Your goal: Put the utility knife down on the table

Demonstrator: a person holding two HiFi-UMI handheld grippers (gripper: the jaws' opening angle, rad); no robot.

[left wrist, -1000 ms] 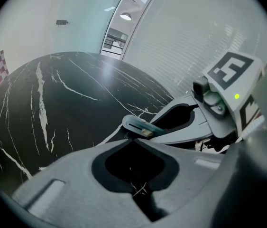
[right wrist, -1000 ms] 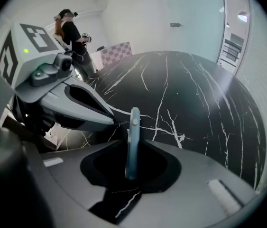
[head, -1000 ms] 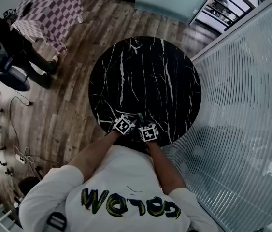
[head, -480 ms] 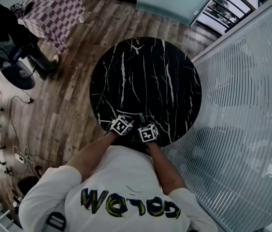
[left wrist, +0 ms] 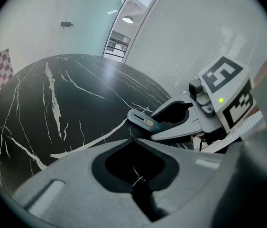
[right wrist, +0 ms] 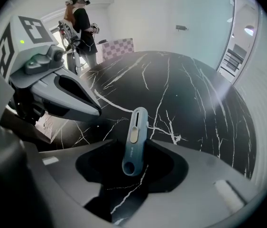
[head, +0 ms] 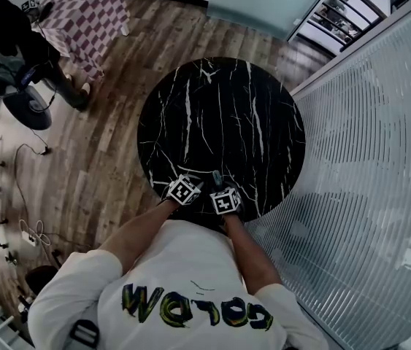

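Note:
The slim blue-grey utility knife point(right wrist: 134, 141) lies on the black marble table point(head: 220, 115) near its front edge, pointing away from me. My right gripper point(right wrist: 135, 147) stands over it. Its jaws have just been opening, and the knife lies loose between them with neither pad pressing on it. In the left gripper view the knife point(left wrist: 145, 121) shows between the right gripper's point(left wrist: 142, 128) spread fingers. My left gripper point(left wrist: 132, 139) is shut and empty, just left of the right one. In the head view the knife point(head: 215, 176) pokes out ahead of both grippers.
The round table's front rim is right under both grippers. A checkered table point(head: 81, 13) and a person on a chair point(head: 15, 42) are at the far left. Cables point(head: 33, 232) lie on the wooden floor. A ribbed glass wall point(head: 366, 159) runs along the right.
Both grippers stay where they were. The knife's far end shows a little more ahead of the right gripper. The person at the far left has shifted.

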